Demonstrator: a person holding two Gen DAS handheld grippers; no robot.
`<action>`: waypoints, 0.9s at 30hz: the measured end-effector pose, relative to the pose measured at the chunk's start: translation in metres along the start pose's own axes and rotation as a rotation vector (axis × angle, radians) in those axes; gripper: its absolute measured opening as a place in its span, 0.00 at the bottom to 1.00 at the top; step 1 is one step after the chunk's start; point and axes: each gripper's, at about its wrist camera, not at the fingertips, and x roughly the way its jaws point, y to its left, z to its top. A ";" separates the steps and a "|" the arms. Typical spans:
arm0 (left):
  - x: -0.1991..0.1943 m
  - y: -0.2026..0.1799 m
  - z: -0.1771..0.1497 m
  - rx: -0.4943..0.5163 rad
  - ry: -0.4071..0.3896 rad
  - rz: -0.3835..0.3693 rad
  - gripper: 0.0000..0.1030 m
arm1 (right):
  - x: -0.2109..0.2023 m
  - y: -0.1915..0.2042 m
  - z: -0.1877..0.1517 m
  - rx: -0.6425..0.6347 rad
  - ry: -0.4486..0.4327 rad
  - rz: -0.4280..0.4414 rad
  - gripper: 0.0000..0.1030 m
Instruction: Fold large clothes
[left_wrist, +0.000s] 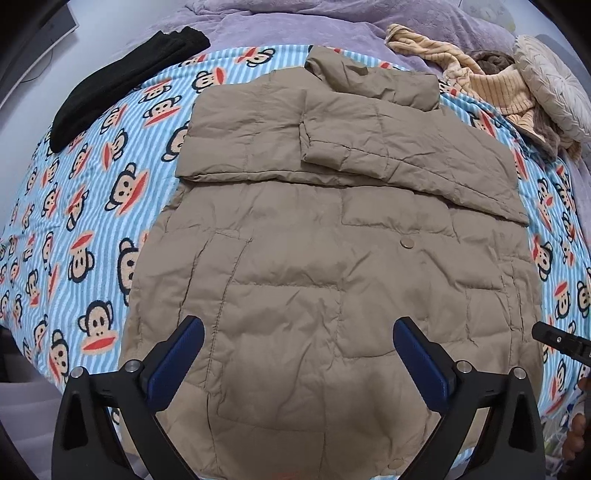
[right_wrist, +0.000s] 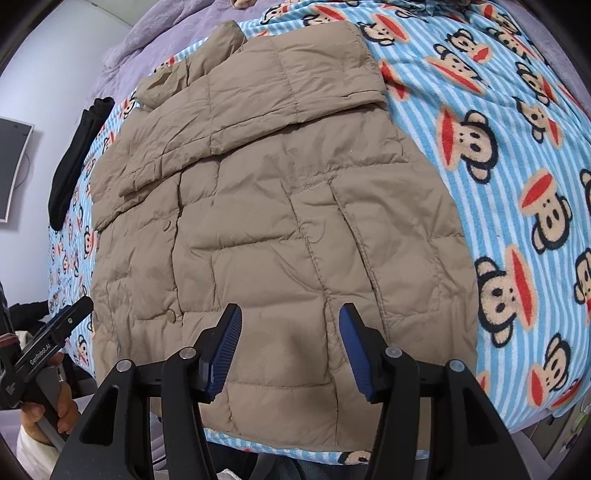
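A tan quilted puffer jacket (left_wrist: 314, 251) lies flat on a blue striped monkey-print blanket (left_wrist: 74, 229), both sleeves folded across its chest and its collar at the far end. My left gripper (left_wrist: 299, 336) hovers open above the jacket's hem, nothing between its blue pads. In the right wrist view the same jacket (right_wrist: 266, 221) fills the centre, and my right gripper (right_wrist: 290, 332) stands open over the lower hem beside a pocket seam. The right gripper's tip (left_wrist: 557, 339) shows at the left view's right edge. The left gripper (right_wrist: 48, 347), held by a hand (right_wrist: 48, 417), shows at lower left.
A folded black garment (left_wrist: 122, 77) lies at the blanket's far left. A cream striped knit (left_wrist: 476, 81) and a round pale cushion (left_wrist: 554, 85) sit at the far right on a purple bedspread (left_wrist: 280, 22). A dark screen (right_wrist: 11, 166) hangs on the wall.
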 end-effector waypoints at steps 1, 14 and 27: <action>-0.002 0.001 -0.001 -0.005 -0.003 -0.003 0.99 | 0.000 0.002 -0.001 -0.008 0.002 0.001 0.57; -0.007 0.021 -0.017 -0.062 0.031 -0.044 0.99 | -0.004 0.007 -0.018 0.053 -0.002 0.036 0.78; 0.018 0.051 -0.059 -0.009 0.094 -0.055 0.99 | 0.023 0.010 -0.076 0.211 0.031 0.074 0.80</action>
